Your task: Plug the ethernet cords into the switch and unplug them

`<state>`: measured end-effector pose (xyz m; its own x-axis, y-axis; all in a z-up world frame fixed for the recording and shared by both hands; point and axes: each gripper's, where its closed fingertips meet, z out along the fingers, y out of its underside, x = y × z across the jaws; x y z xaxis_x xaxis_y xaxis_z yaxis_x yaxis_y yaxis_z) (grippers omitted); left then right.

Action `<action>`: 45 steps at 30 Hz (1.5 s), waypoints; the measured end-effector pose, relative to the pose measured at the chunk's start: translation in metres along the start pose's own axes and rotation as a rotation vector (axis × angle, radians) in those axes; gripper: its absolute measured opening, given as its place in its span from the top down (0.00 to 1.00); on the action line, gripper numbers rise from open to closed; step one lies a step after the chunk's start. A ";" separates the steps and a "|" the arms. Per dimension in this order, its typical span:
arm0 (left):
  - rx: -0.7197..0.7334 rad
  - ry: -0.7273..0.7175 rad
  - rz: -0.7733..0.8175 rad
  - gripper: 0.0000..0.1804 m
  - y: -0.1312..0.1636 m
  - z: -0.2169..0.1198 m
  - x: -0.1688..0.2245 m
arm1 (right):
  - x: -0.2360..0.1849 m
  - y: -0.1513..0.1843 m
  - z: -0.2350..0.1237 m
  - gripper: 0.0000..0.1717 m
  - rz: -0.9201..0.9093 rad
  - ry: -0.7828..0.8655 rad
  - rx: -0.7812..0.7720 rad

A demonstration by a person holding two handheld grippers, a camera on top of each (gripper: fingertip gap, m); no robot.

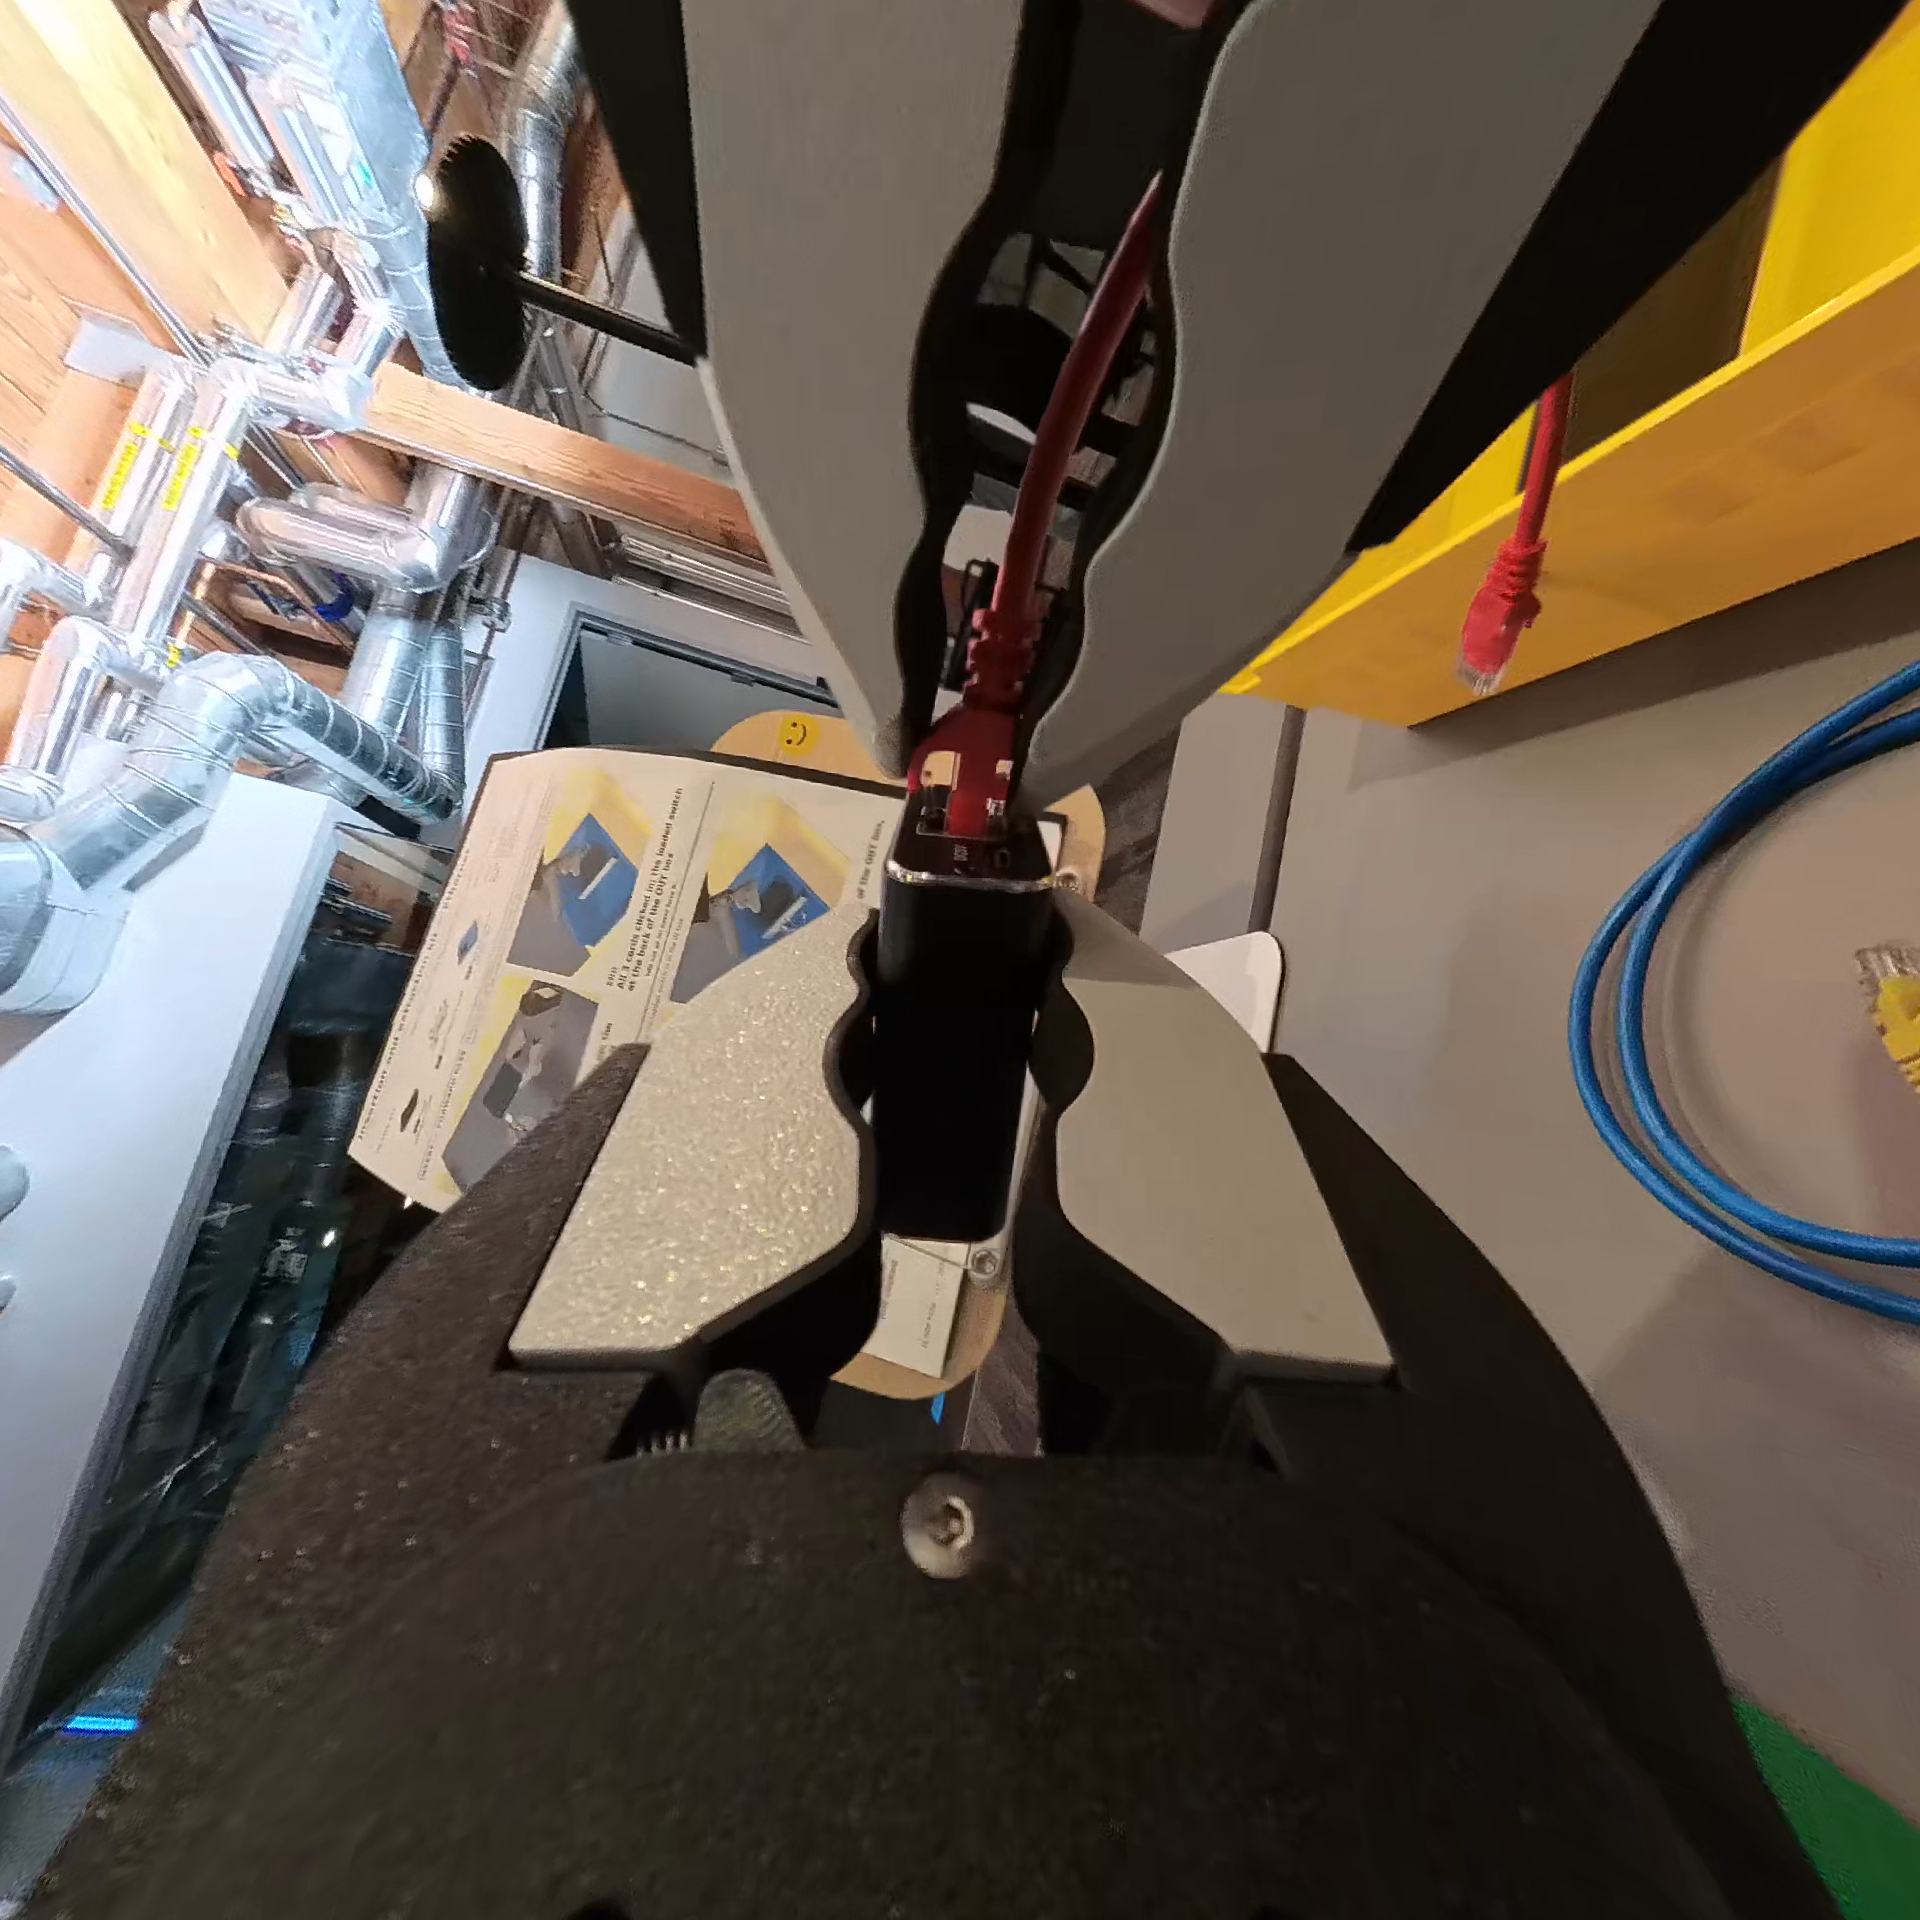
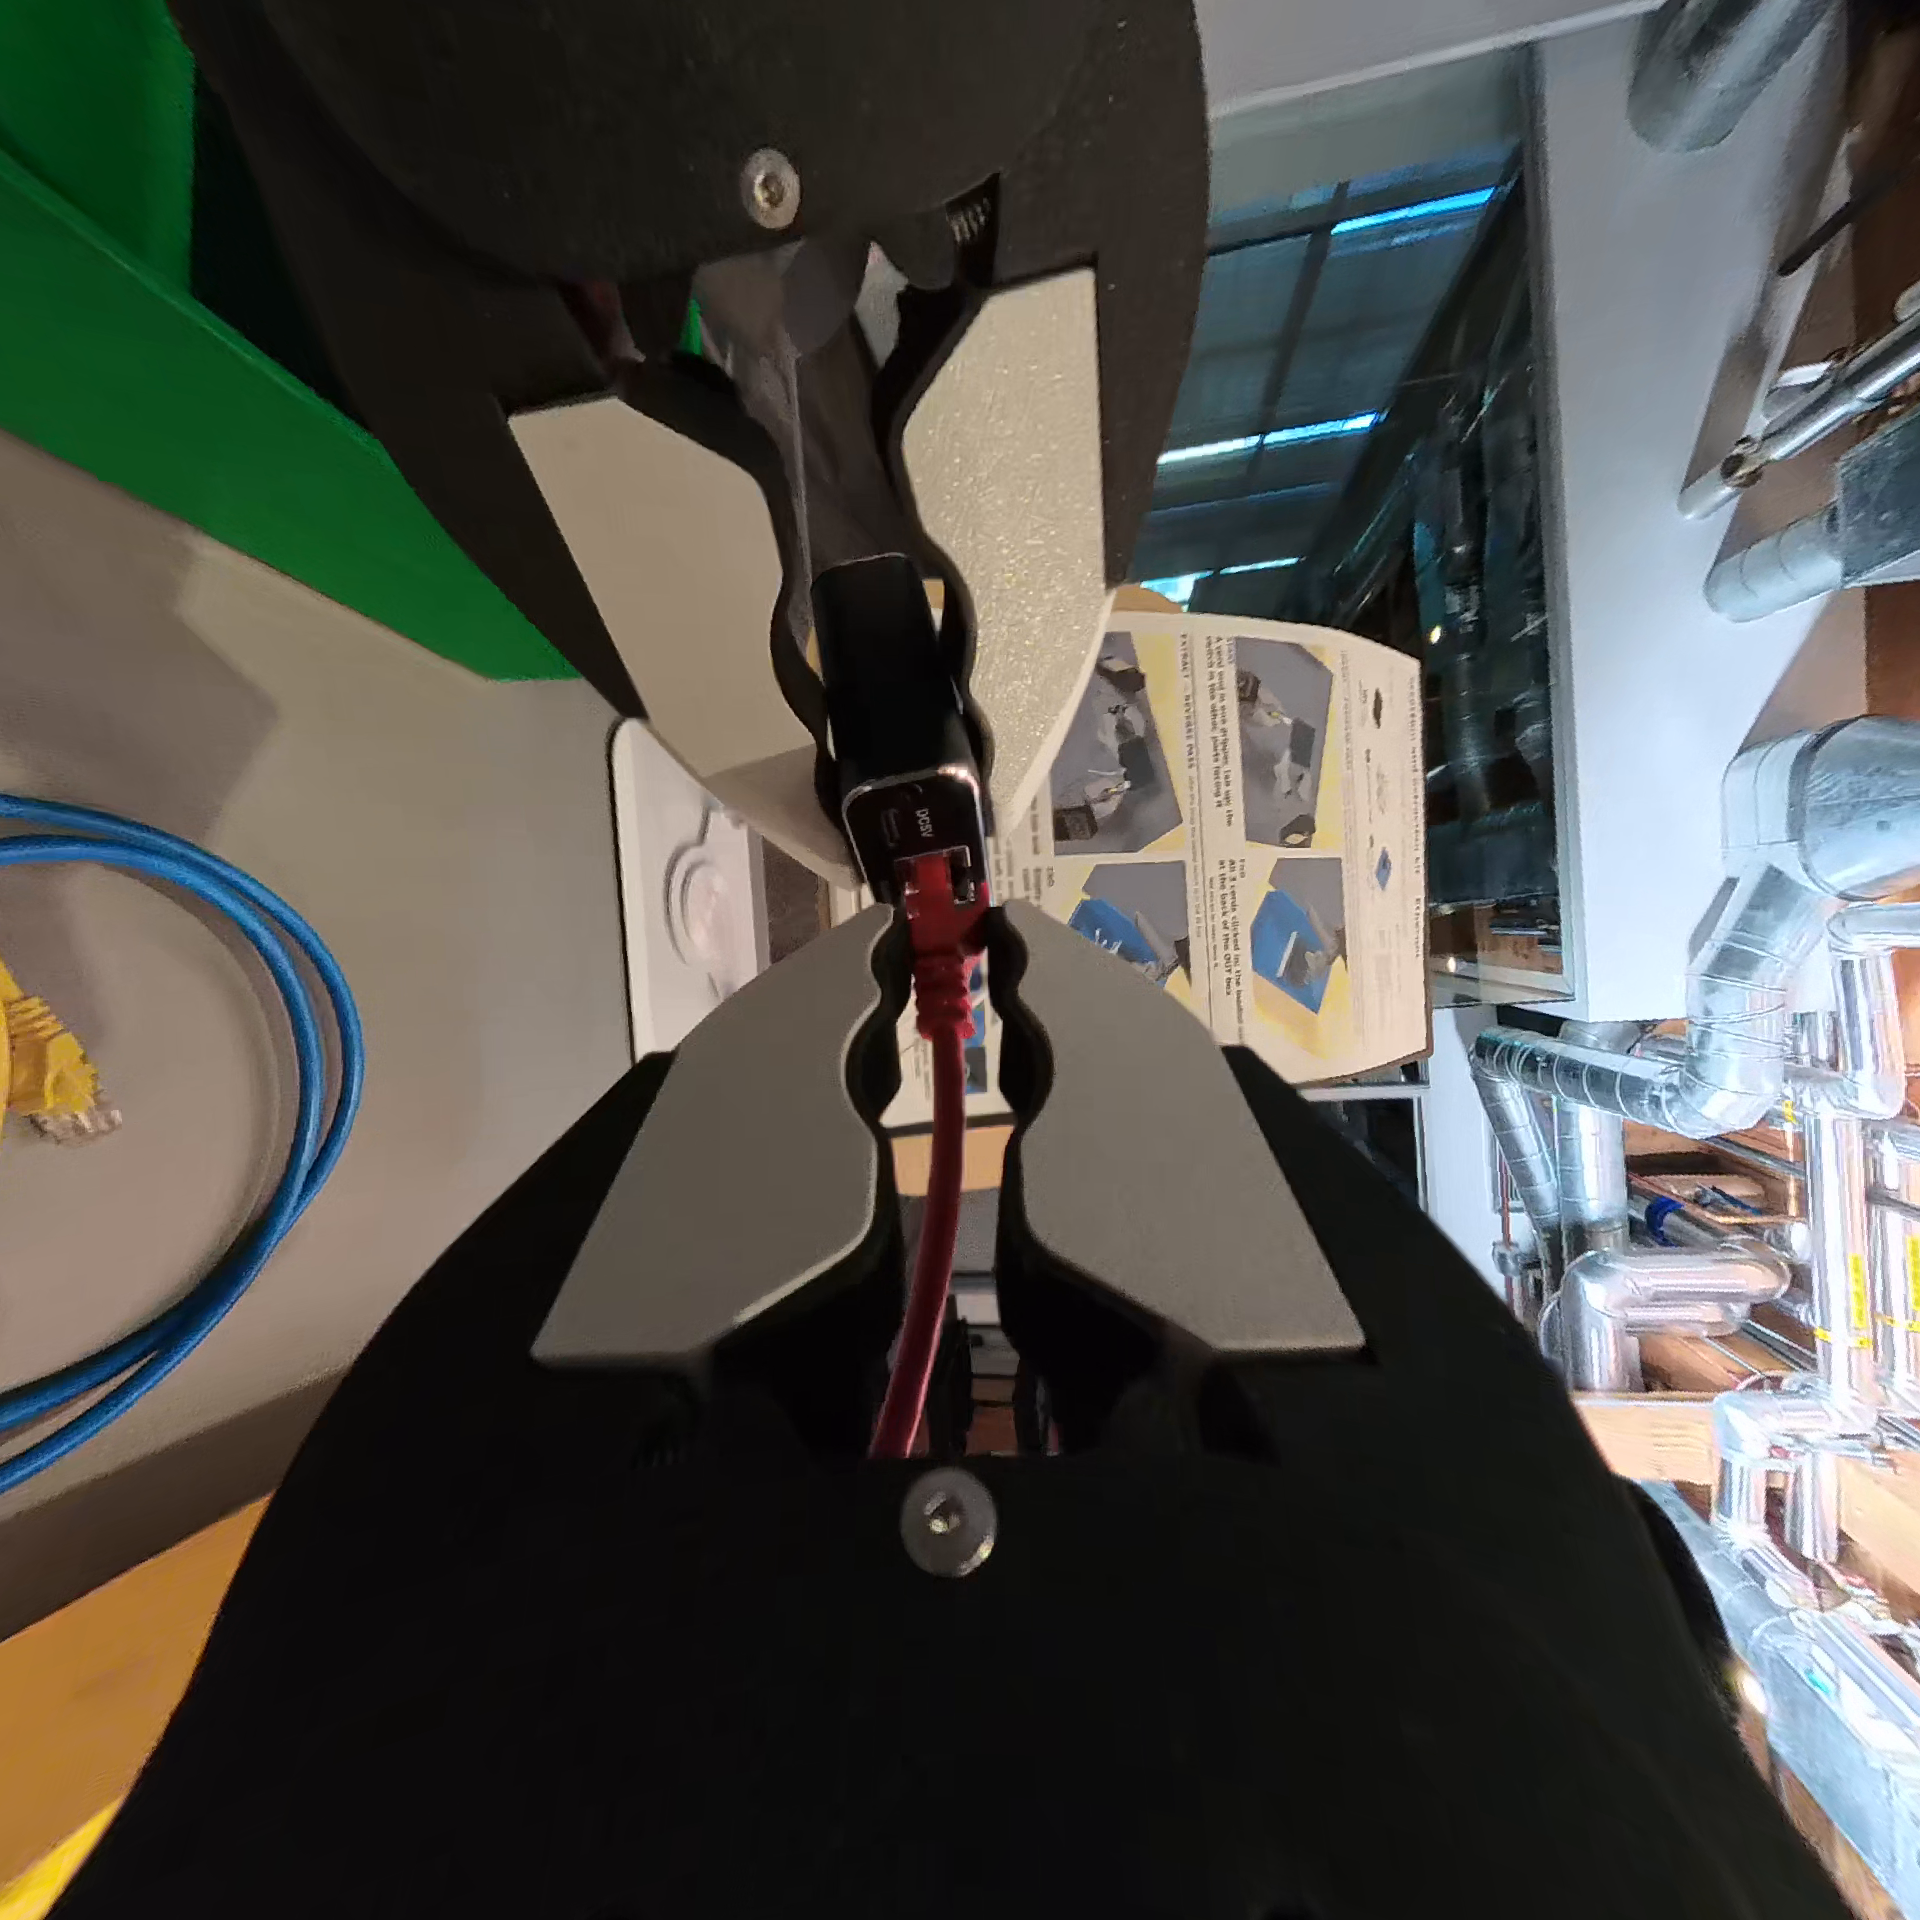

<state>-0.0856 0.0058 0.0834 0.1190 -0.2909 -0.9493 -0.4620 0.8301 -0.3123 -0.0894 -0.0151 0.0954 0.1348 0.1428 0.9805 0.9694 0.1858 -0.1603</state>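
- Left wrist view: the left gripper point(image 1: 961, 997) is clamped on the black switch point(image 1: 956, 1039), pads pressing its two long sides, port end pointing away from the camera.
- Coming in from the top, the right gripper point(image 1: 966, 748) pinches the plug of the red cord point(image 1: 1039, 499), and that plug sits in the switch's port point(image 1: 961, 821). A second red plug point(image 1: 1496, 613) hangs by the yellow bin point(image 1: 1662, 499); a blue cord point(image 1: 1662, 1039) and a yellow plug point(image 1: 1901, 1018) lie on the grey table point(image 1: 1455, 1039), well apart.
- Right wrist view: the right gripper point(image 2: 940, 935) is closed on the red plug's boot point(image 2: 940, 956), fingertips just beside the switch face point(image 2: 914, 821); the cord trails back between the fingers.
- The left gripper point(image 2: 883, 665) grips the switch body from above.
- My read: whether seating or pulling, keep plug and port in one straight line, hold the switch dead steady, and avoid twisting. If unplugging, the latch tab needs squeezing first; I can't tell whether the pads cover it.
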 end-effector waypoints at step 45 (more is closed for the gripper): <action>0.013 -0.048 0.005 0.86 -0.007 -0.005 -0.011 | 0.008 -0.020 -0.009 0.91 0.039 0.103 0.253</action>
<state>-0.0881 0.0009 0.0960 0.1584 -0.2638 -0.9515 -0.4518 0.8375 -0.3074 -0.1060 -0.0270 0.1078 0.2032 0.0575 0.9774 0.8828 0.4211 -0.2083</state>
